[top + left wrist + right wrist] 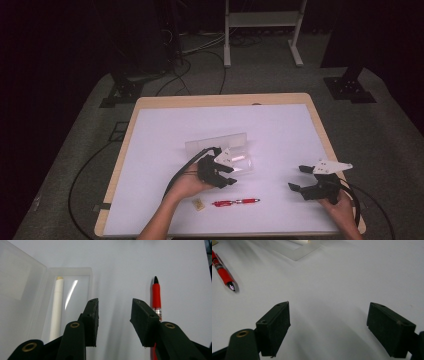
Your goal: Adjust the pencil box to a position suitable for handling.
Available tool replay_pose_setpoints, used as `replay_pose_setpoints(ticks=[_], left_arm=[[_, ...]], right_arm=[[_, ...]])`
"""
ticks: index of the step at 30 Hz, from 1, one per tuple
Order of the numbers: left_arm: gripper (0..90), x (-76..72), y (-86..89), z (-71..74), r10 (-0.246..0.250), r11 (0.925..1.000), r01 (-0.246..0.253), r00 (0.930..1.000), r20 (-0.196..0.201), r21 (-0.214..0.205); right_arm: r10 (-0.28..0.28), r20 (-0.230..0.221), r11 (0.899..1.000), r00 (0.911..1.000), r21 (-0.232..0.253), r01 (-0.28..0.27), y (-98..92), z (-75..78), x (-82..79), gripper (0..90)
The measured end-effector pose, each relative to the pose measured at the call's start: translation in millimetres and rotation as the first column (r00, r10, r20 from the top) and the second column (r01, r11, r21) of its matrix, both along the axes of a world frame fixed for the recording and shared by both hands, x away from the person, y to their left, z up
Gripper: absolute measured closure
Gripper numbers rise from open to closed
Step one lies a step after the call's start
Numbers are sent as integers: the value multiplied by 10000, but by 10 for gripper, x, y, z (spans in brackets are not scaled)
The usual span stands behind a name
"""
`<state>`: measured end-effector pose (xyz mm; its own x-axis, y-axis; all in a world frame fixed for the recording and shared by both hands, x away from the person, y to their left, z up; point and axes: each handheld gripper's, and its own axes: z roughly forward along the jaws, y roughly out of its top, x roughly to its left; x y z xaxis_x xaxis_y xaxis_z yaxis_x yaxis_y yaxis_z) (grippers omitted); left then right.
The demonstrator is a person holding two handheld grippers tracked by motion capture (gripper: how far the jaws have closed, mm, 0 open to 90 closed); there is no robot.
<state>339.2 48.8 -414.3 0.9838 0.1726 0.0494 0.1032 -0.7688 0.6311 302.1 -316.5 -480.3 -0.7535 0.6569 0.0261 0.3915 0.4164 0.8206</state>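
Both tongs stand open and empty: left tongs between the clear case holding a white pen and the red pen; right tongs over bare tabletop.

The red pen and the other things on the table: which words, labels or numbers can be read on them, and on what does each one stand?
None can be read.
Red pen: a pale label band with dark marks near its middle, too small and blurred to read.
Small tan tag beside the pen: too small to read.
White pen in the clear case: no print visible.
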Motion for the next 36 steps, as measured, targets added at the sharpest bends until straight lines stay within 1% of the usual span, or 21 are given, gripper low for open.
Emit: replay_pose_setpoints(ticks=[2, 3, 6, 11, 16, 19, 22, 24, 28, 31, 36], left_arm=[[566, -19, -15, -3, -53, 10000, 53, 10000, 7, 47], [561, -27, -24, -4, -72, 10000, 72, 10000, -42, -2], [538, -63, -56, -4, -175, 9998, 175, 9998, -22, -51], [515, -122, -90, -17, -292, 9996, 292, 9996, -5, 43], [510, -183, -122, -62, -518, 9986, 520, 9986, -131, 106], [503, -217, -137, -106, -611, 9981, 610, 9977, -283, -33], [504, -254, -152, -147, -735, 9972, 738, 9969, -281, 108], [506, -267, -154, -166, -737, 9972, 741, 9966, -357, 98], [506, -298, -161, -185, -820, 9964, 827, 9960, -348, 192], [508, -318, -168, -194, -821, 9964, 828, 9958, -392, 166], [512, -334, -180, -224, -895, 9951, 912, 9951, -414, 388]], right_arm=[[5, 4, 10000, 10000, 1, -5, -1, 0, 0, 178], [7, 3, 10000, 10000, 0, -7, 0, 0, 0, 178], [6, 5, 10000, 10000, -10, -6, 2, 0, -1, 178], [21, 27, 10000, 10000, -12, -21, 1, 0, 0, 178], [33, 31, 10000, 10000, -2, -33, 0, 0, 1, 178], [31, 35, 10000, 10000, -14, -31, 1, 0, 0, 178], [20, 17, 10000, 10000, 5, -20, 2, -1, 0, 178], [24, 32, 10000, 10000, -23, -24, 2, 0, 0, 178], [15, 6, 10000, 10000, 1, -15, 3, -1, -1, 178], [24, 13, 10000, 10000, 4, -24, 2, -1, 0, 178], [36, 34, 10000, 10000, -16, -35, 1, 0, 0, 178]])
